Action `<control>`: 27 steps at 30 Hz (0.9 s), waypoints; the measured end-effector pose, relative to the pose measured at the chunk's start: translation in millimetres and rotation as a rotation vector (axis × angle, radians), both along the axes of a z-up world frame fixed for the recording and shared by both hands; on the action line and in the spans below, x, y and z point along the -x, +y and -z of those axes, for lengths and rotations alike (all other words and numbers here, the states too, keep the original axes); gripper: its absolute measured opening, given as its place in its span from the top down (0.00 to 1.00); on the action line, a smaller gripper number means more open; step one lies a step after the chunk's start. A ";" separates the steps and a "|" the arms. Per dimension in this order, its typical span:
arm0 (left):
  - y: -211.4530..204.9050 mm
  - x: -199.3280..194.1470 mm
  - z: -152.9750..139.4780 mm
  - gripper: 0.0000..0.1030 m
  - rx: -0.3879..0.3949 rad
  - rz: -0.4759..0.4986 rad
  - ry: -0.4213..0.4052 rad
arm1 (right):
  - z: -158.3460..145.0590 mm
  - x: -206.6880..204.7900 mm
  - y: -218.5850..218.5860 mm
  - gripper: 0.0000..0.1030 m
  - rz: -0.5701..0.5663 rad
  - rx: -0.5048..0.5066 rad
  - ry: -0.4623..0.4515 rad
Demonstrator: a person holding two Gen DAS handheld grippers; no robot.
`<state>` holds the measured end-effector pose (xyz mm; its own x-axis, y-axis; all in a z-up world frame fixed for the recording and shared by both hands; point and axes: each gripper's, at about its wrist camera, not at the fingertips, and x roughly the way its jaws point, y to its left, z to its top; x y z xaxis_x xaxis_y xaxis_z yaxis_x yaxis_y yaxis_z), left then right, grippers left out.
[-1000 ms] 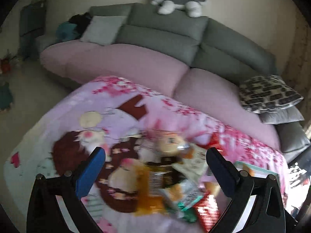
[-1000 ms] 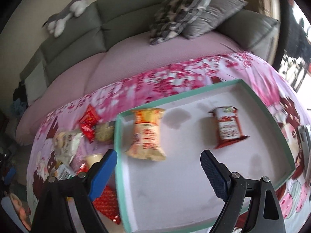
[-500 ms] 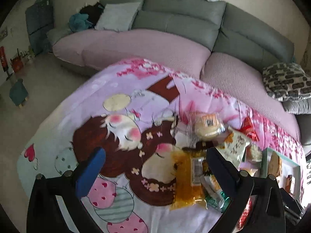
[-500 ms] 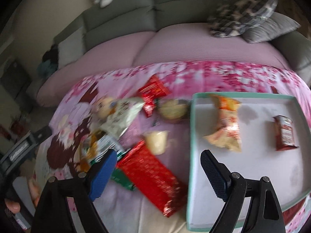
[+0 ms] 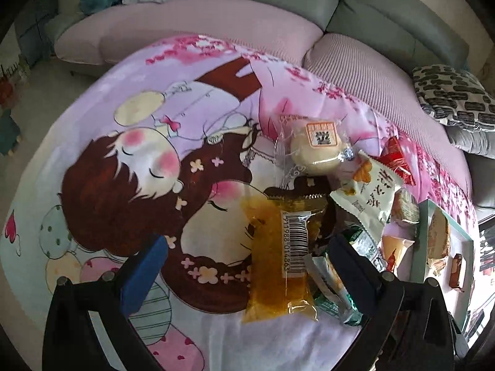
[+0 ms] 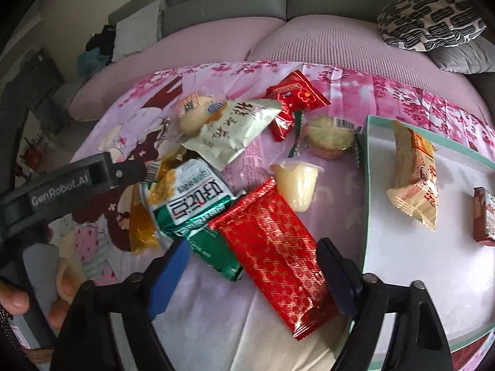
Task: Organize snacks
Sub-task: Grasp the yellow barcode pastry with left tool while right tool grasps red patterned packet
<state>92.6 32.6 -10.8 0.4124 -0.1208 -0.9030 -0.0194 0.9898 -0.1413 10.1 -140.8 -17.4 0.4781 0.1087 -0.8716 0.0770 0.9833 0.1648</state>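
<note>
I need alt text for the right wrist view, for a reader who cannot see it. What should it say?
The right gripper, its jaws closing, hovers over a long red patterned packet that lies between its fingers, not yet pressed. Beyond lies a pile of snacks on a pink cartoon blanket; at right, a teal-rimmed tray holds two packets. The left gripper reaches in from the left.

"GenRobot.AI" in pale letters on the black arm of the left tongs (image 6: 122, 171). Barcode digits "911988 014863" on the white label of the yellow packet (image 5: 280, 259). Korean lettering on the green-and-white packet (image 6: 188, 199); Chinese characters on the cream pouch (image 6: 233, 130), not legible enough to transcribe.
</note>
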 end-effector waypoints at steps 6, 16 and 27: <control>-11.4 -6.0 14.3 0.05 -0.028 0.039 0.048 | 10.5 -3.2 -11.4 0.21 0.032 -0.002 0.052; 17.1 -7.1 22.7 0.18 0.027 -0.032 0.098 | 15.7 -3.9 -12.8 0.21 0.020 0.003 0.079; -0.3 -7.5 24.6 0.52 0.040 0.048 0.125 | 18.9 -8.5 -12.8 0.28 -0.034 0.021 0.090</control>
<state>100.1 32.4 -35.4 0.2900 -0.1744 -0.9410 0.0075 0.9836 -0.1800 18.6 -153.5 -36.2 0.3942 0.1046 -0.9131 0.0566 0.9889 0.1377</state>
